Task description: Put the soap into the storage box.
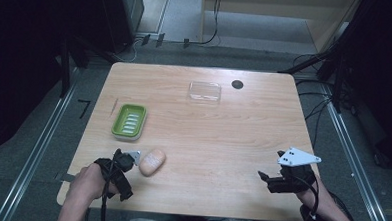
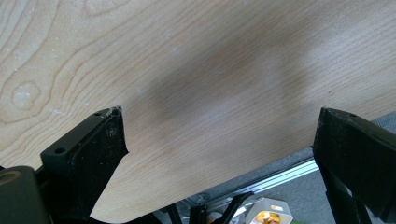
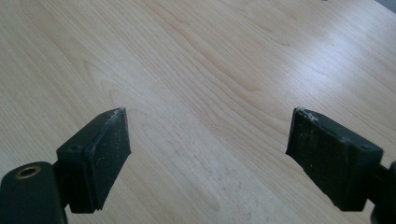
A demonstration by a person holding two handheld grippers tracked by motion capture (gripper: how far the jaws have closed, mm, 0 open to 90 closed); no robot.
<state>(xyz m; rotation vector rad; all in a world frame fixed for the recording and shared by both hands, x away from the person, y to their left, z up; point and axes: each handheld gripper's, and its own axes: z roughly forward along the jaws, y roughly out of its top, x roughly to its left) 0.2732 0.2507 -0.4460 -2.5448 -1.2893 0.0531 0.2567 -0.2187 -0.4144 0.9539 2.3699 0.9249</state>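
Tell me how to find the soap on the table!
Start at the wooden table and look to its near left corner, where the left claw is. Right beside that claw lies the bar of soap, nearer to you than the green soap dish. It is the one smooth, pale peach oval lump; the dish is bright green, and the clear lid far off is see-through.

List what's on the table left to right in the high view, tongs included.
left tongs → green soap dish → soap bar → clear lid → dark round hole → right tongs
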